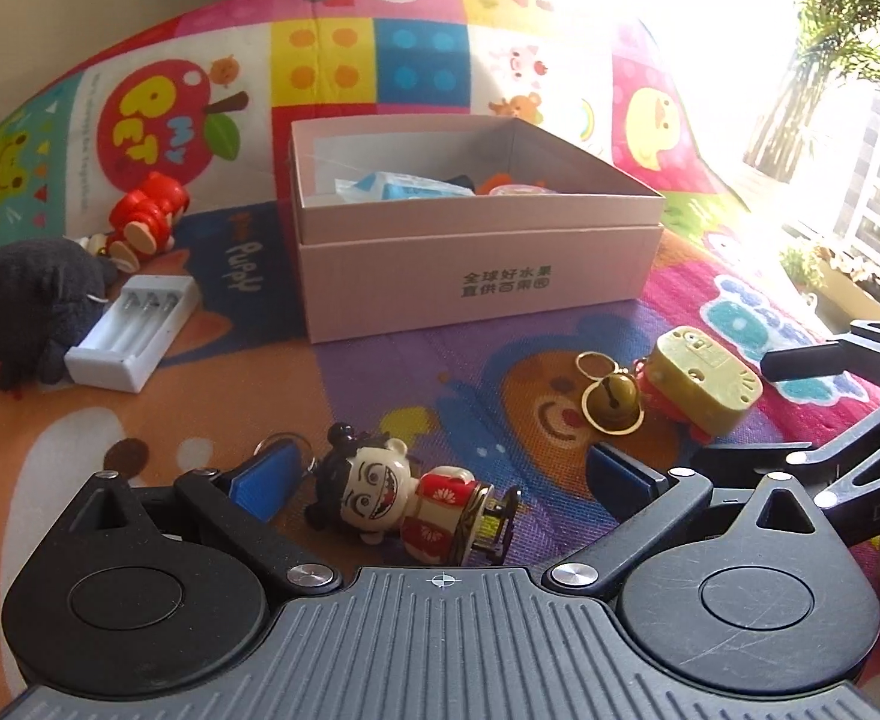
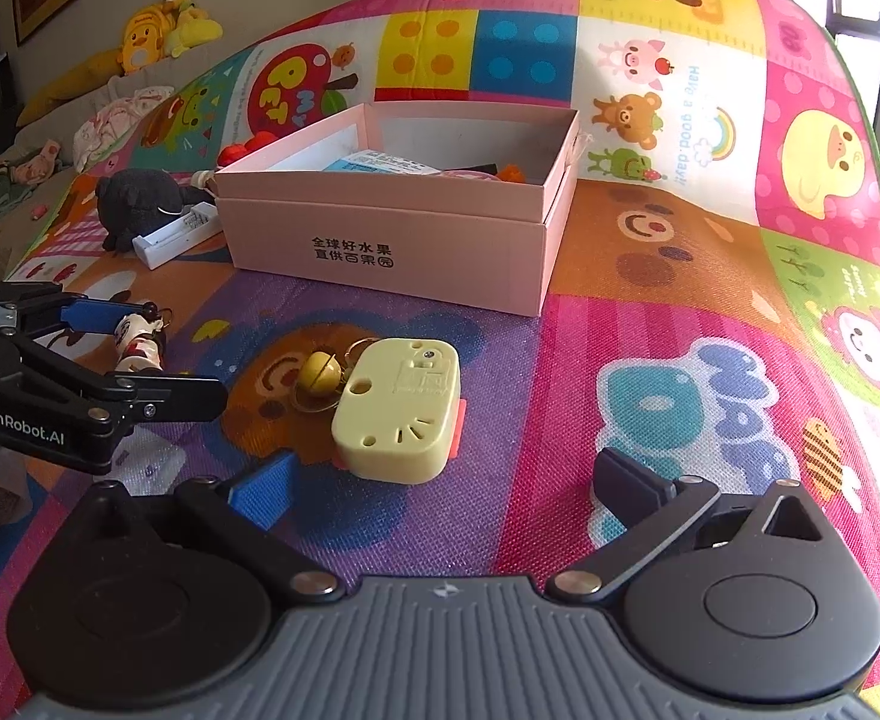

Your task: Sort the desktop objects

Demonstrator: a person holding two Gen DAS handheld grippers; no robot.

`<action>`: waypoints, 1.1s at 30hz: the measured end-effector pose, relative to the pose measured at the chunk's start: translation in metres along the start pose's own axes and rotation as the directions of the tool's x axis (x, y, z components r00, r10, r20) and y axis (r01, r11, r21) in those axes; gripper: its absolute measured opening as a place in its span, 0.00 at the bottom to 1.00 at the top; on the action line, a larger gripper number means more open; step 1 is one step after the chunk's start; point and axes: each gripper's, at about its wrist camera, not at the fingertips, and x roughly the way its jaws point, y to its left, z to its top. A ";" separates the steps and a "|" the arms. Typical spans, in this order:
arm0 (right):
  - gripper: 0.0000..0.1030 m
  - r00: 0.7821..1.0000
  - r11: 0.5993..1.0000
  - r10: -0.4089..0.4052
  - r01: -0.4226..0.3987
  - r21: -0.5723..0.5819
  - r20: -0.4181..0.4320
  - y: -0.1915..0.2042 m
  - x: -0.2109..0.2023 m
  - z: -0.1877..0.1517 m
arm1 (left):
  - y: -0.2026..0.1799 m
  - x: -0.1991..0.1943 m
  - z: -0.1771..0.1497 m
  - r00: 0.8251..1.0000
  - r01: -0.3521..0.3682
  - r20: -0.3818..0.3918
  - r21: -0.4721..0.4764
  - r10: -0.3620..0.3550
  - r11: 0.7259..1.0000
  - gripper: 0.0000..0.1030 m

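Desktop clutter waits on a bright cartoon-print play mat [image 1: 380,396], and both tools are lining up for a pick. Left gripper [image 1: 440,480] has its blue-padded fingers [image 1: 263,483] spread wide and released, flanking a small painted cartoon-boy figurine with black hair buns and a red patterned tunic [image 1: 398,498] that lies on its side between them, not yet squeezed. Right gripper [image 2: 440,486] is likewise released, fingers [image 2: 260,489] wide apart, with a pale yellow plastic box-shaped toy [image 2: 401,408] just ahead at 12 o'clock and a brass-coloured bell on key rings [image 2: 318,373] touching it at 10 o'clock. Farther out at 12 o'clock stands an open pink cardboard box with dark printed characters [image 1: 476,276], already holding a few items. At 10 o'clock in the left view lie a white battery charger [image 1: 137,330], a dark plush toy [image 1: 35,312] and a red figure [image 1: 146,216]. Judging by this, the step is grasping; next each pair should clench, lift, and carry to the box.
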 end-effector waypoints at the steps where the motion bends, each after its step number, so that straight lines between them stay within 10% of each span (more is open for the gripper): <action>1: 1.00 1.000 1.000 -0.007 0.007 -0.015 -0.006 0.002 0.001 0.000 | 0.000 0.000 0.000 1.000 -0.001 -0.001 -0.002 0.001 1.000 1.00; 8: 1.00 0.999 0.999 -0.033 0.032 -0.018 -0.009 0.000 0.000 0.003 | -0.007 -0.003 -0.004 1.000 -0.017 -0.003 -0.018 0.017 1.000 1.00; 14: 1.00 0.940 0.945 -0.326 0.326 0.018 0.094 -0.009 -0.005 0.008 | -0.012 -0.011 -0.012 1.000 -0.017 0.004 -0.040 0.017 0.999 1.00; 25: 1.00 0.979 0.986 -0.161 0.165 -0.018 0.124 -0.002 -0.005 0.031 | -0.010 -0.014 -0.014 1.000 -0.007 0.019 -0.078 0.008 0.997 1.00; 33: 0.54 0.994 0.994 -0.111 0.111 0.005 0.004 -0.004 0.027 0.038 | -0.007 -0.015 -0.015 1.000 0.005 0.027 -0.092 -0.003 0.996 1.00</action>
